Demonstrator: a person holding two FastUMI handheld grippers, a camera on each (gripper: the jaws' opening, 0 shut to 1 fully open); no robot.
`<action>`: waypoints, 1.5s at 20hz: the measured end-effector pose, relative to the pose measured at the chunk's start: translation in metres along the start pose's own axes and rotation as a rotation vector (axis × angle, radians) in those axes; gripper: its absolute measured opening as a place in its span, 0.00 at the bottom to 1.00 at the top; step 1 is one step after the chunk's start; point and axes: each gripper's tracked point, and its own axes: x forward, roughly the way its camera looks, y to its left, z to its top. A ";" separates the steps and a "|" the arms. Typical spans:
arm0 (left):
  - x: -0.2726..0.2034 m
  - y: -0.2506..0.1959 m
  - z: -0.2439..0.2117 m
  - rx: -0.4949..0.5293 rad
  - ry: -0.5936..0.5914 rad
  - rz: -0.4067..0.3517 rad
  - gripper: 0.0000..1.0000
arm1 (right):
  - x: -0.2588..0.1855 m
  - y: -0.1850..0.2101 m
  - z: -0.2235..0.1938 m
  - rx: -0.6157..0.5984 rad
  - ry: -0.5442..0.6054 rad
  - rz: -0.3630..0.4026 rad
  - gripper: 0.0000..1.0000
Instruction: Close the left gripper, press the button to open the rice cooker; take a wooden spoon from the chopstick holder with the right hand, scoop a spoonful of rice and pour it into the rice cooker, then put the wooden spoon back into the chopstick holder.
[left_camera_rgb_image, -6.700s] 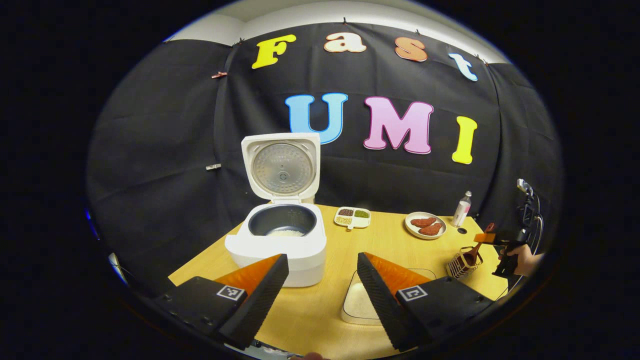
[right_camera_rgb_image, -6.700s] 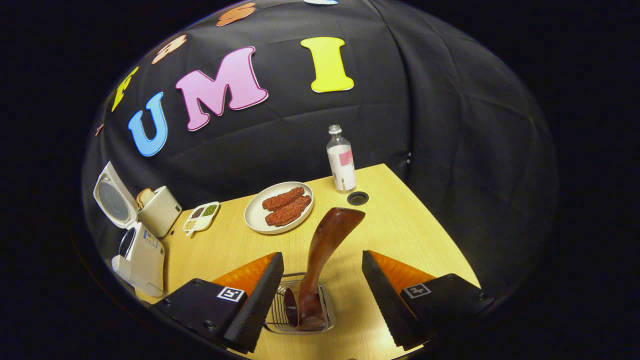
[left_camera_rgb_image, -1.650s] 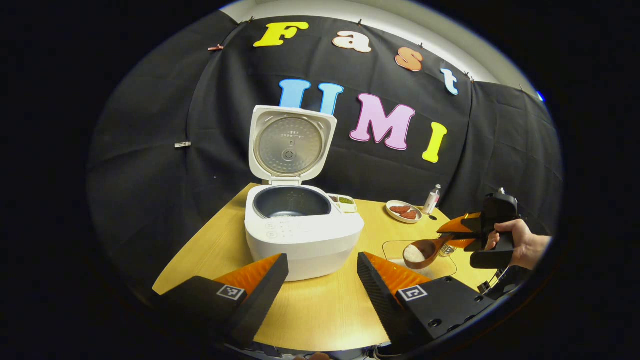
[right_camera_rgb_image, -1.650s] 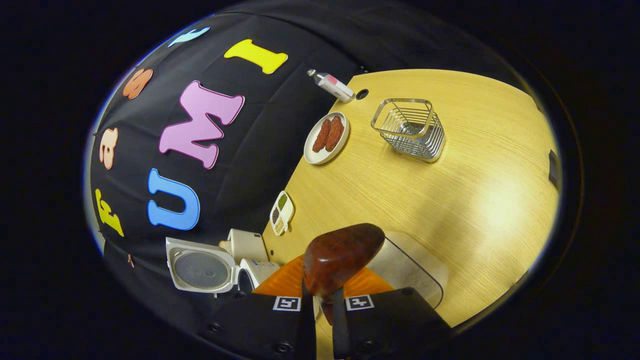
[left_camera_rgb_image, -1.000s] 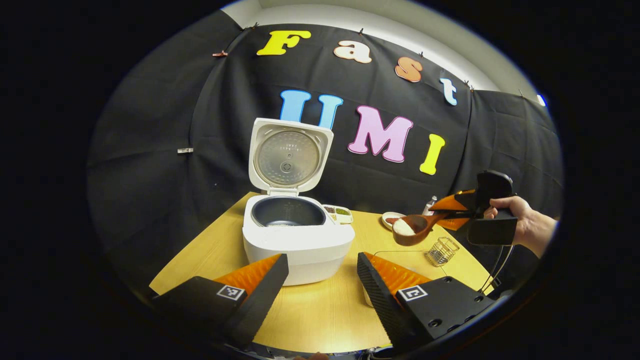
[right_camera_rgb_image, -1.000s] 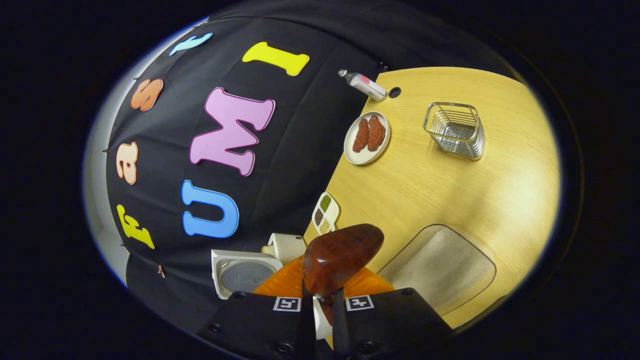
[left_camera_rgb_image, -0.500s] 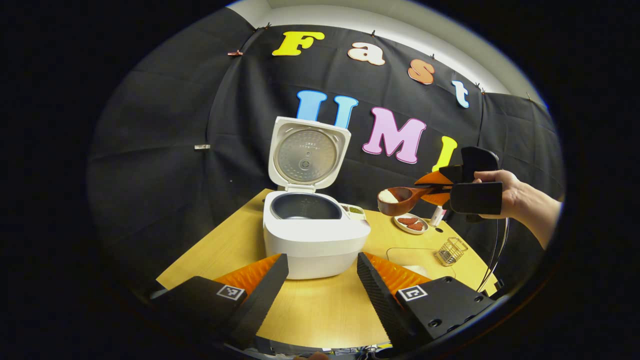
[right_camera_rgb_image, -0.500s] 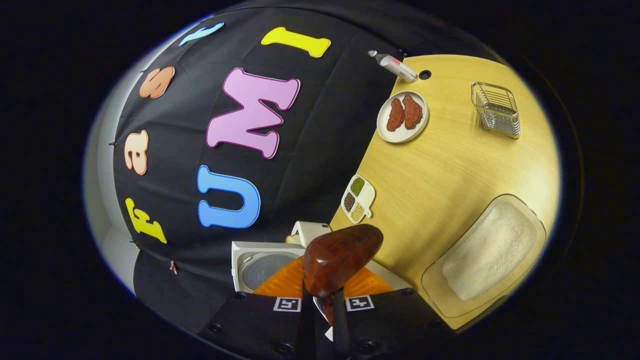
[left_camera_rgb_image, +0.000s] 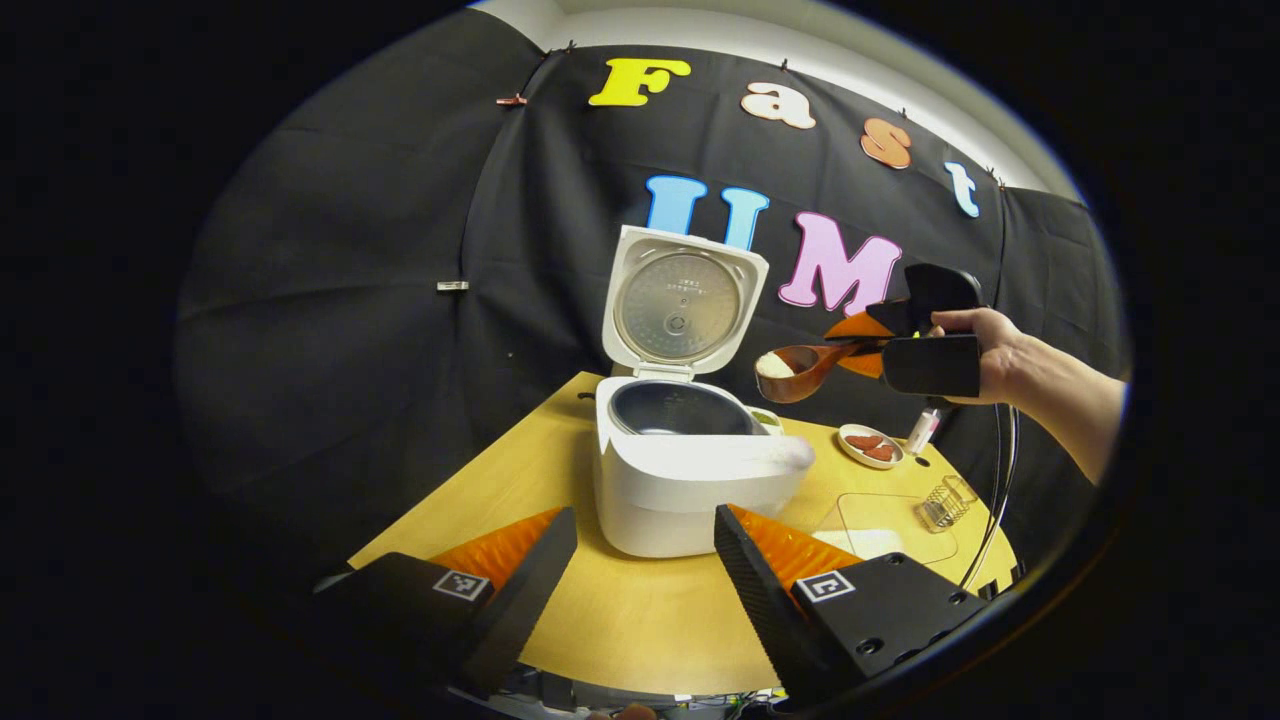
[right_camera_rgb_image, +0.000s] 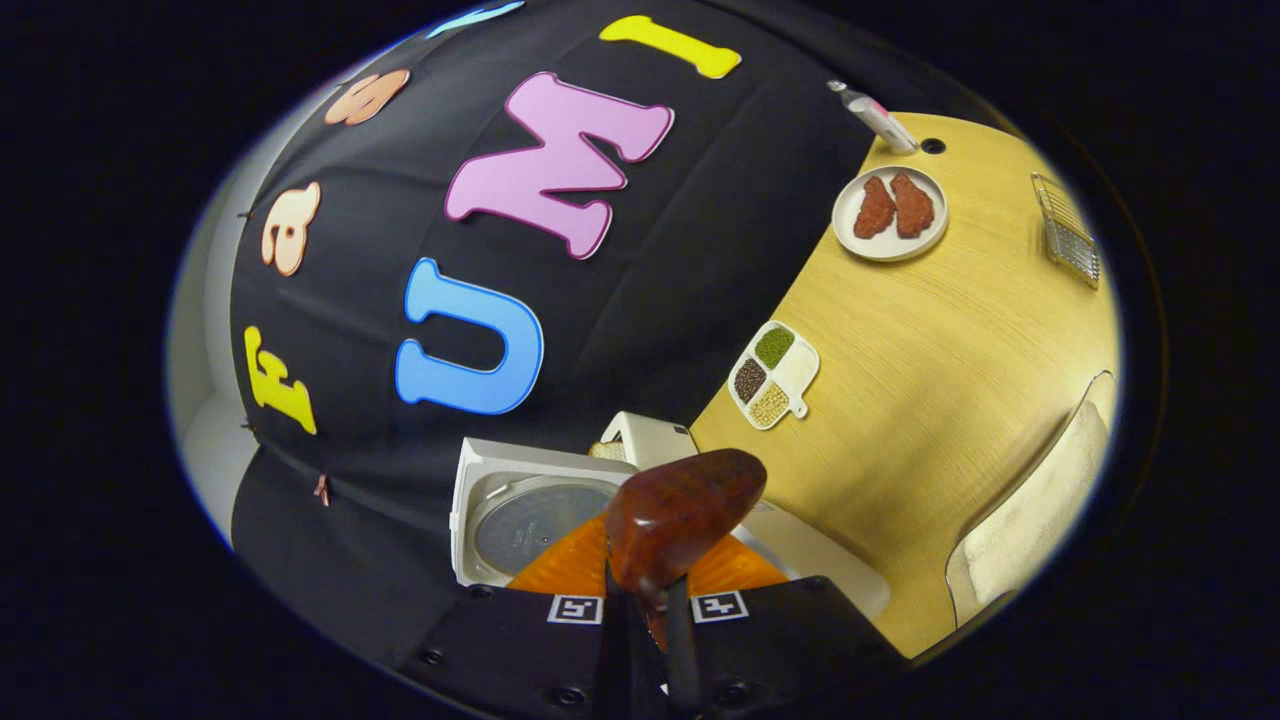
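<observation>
The wooden spoon (left_camera_rgb_image: 800, 366) hangs in the air just to the right of the rice cooker's (left_camera_rgb_image: 690, 470) open pot, its bowl level and heaped with white rice (left_camera_rgb_image: 773, 364), above the cooker's right rim and not yet tipped. Its handle is clamped between the two fingers of the right gripper (left_camera_rgb_image: 880, 345), which a hand (left_camera_rgb_image: 1000, 350) holds up from the right; in the right gripper view the handle's rounded end (right_camera_rgb_image: 680, 520) sticks up between the clenched fingers. The rice cooker stands near the table's (left_camera_rgb_image: 500, 490) back left edge with its lid (left_camera_rgb_image: 685, 305) swung upright, the dark inner pot showing. The left gripper (left_camera_rgb_image: 645, 575) hovers over the table's front edge, its fingers spread wide and grasping nothing. Toward the table's right side lies the clear tray of rice (left_camera_rgb_image: 880, 520), and just beyond it, near the right edge, the wire chopstick holder (left_camera_rgb_image: 943, 505). A plate with two reddish pieces (right_camera_rgb_image: 890, 215) sits toward the back right corner beside a small bottle (right_camera_rgb_image: 872, 115), and a divided dish of grains (right_camera_rgb_image: 772, 374) lies by the back edge behind the cooker.
</observation>
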 end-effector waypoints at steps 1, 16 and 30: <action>0.002 0.005 0.001 0.002 0.000 0.006 0.96 | 0.008 0.004 -0.008 -0.032 0.006 0.001 0.17; 0.018 0.030 -0.004 0.006 0.017 0.028 0.96 | 0.066 0.040 -0.096 -0.842 -0.016 0.114 0.17; 0.029 0.037 -0.008 -0.031 0.012 0.047 0.96 | 0.074 0.050 -0.159 -1.487 -0.010 0.274 0.17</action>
